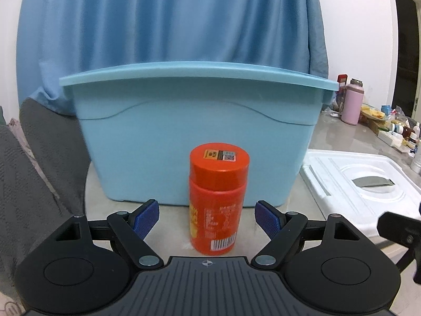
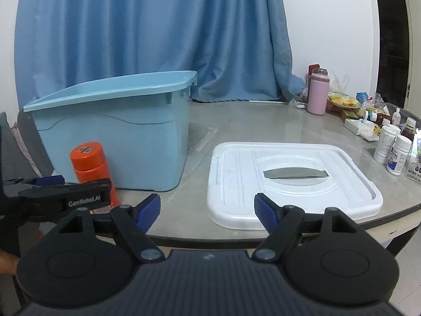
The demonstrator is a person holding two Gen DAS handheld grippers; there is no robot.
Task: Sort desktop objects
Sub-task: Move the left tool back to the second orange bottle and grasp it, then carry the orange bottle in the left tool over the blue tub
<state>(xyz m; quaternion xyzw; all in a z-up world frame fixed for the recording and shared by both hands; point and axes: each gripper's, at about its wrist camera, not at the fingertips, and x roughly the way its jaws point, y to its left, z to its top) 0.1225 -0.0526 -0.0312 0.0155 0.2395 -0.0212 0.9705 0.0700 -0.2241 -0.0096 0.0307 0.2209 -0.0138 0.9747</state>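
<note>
Orange bottle (image 1: 218, 200) stands upright before lidless blue bin (image 1: 194, 131).

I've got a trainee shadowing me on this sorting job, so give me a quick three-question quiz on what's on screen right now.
1. True or false: the left claw is already shut on the orange bottle.
2. Multiple choice: where does the white lid lie? A) on the blue bin B) flat on the table, right of the bin C) in the right claw
3. Fill in: the orange bottle stands upright in front of the ____.

Key:
1. False; it is open, one finger on each side of the bottle, not touching.
2. B; the right claw is open and empty.
3. blue bin.
</note>
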